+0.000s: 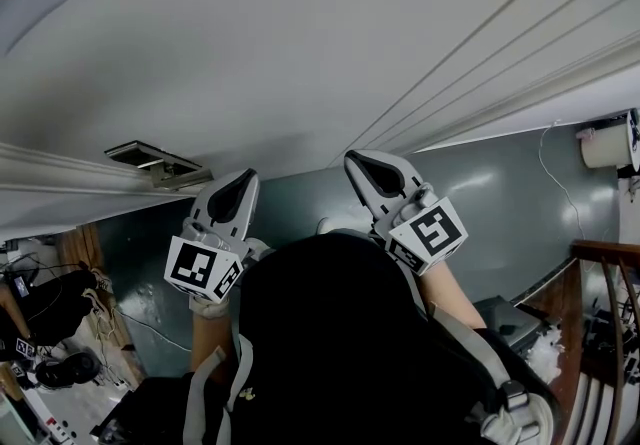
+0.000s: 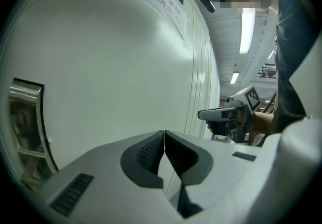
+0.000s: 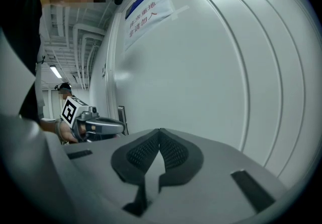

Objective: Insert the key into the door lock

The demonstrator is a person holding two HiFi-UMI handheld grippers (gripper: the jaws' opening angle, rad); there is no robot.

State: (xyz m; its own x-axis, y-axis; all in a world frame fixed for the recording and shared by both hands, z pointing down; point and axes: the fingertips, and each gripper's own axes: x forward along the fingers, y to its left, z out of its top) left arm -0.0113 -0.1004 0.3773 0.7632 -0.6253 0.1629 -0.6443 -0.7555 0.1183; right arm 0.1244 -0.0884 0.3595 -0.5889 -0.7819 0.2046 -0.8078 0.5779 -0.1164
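Both grippers are held up side by side before a white door (image 1: 300,43). My left gripper (image 1: 243,185) has its jaws pressed together with nothing between them, as its own view shows (image 2: 164,138). My right gripper (image 1: 360,165) is likewise shut and empty (image 3: 160,135). A metal lock plate (image 1: 160,165) is set in the door's edge just left of the left gripper; it also shows as the plate (image 2: 25,132) at the left of the left gripper view. No key shows in any view. Each gripper sees the other: the right gripper (image 2: 226,113) and the left gripper (image 3: 95,125).
A paper sign (image 3: 146,11) is stuck high on the door. Vertical grooves (image 1: 480,63) run in the panel to the right. Below lie a grey-green floor (image 1: 500,203), a thin cable (image 1: 560,183), a wooden railing (image 1: 605,263) at right and bags (image 1: 50,333) at lower left.
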